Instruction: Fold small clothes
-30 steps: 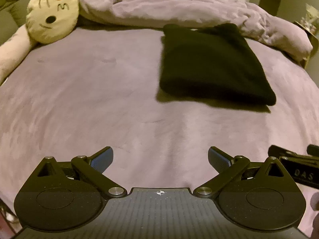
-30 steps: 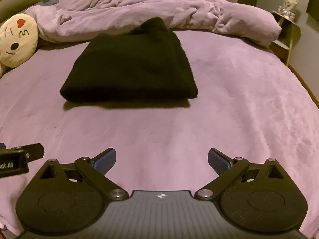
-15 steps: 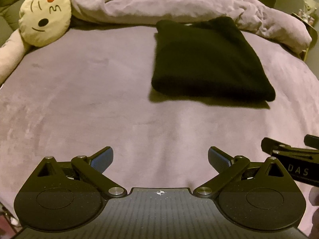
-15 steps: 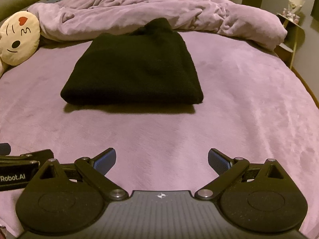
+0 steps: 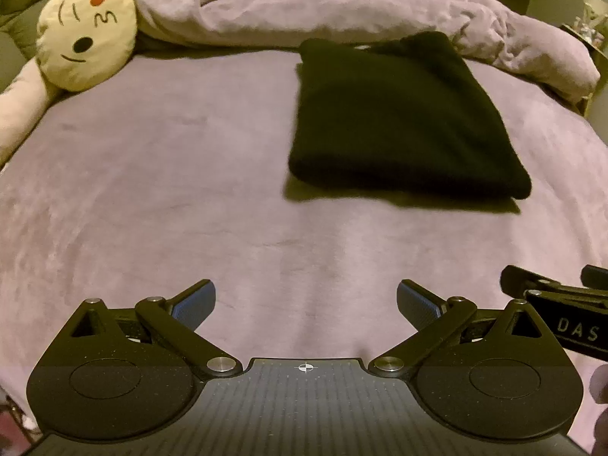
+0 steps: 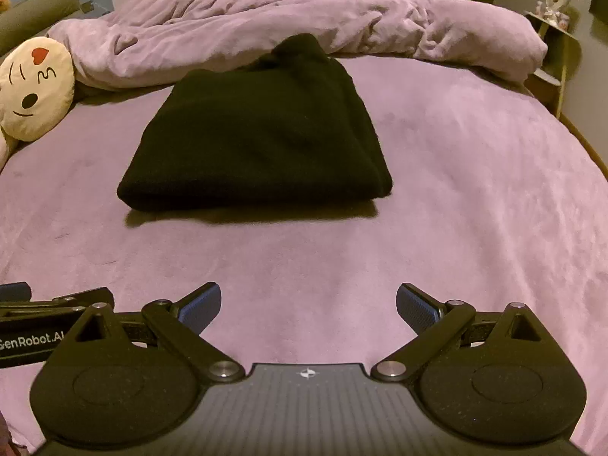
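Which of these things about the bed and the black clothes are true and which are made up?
1. The black garment lies folded on the purple bed. True.
2. The right gripper is squeezing the garment. False: it is open, empty, and well short of the garment.
3. A round yellow cushion with a red heart sits at the far left of the bed. True.
4. The left gripper is shut tight. False: its jaws stand wide apart over bare bedding.
5. A crumpled purple blanket lies behind the garment. True.
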A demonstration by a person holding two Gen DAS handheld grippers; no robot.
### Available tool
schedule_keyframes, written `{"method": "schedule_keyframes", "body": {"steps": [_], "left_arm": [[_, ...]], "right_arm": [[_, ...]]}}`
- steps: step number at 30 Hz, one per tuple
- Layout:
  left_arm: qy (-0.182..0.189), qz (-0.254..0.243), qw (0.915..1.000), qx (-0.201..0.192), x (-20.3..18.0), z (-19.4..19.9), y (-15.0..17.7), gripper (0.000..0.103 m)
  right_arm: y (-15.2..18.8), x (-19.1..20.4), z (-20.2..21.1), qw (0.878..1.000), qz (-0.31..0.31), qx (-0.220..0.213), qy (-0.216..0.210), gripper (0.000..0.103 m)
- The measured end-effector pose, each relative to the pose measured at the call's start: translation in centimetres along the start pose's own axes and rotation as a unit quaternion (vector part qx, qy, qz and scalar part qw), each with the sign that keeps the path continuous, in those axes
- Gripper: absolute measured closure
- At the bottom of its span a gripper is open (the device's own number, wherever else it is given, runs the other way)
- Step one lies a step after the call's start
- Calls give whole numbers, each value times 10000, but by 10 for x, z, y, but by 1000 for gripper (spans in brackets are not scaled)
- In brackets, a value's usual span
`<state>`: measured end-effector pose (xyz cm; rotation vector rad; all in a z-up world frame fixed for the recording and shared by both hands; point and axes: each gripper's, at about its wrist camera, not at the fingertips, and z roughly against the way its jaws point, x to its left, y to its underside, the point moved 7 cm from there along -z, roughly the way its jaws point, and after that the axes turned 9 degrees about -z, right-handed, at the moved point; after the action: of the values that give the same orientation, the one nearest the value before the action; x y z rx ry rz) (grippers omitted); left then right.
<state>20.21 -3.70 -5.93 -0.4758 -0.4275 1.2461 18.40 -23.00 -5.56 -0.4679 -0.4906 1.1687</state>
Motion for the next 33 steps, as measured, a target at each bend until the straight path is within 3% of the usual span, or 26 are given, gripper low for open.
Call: {"method": "schedule_keyframes", "body": {"steps": [33], "left_arm": [[52,25,10000,-1,-9,12,1,0]], "right_arm": [[-1,-9,16,9999,-6,-104,61,4]]}}
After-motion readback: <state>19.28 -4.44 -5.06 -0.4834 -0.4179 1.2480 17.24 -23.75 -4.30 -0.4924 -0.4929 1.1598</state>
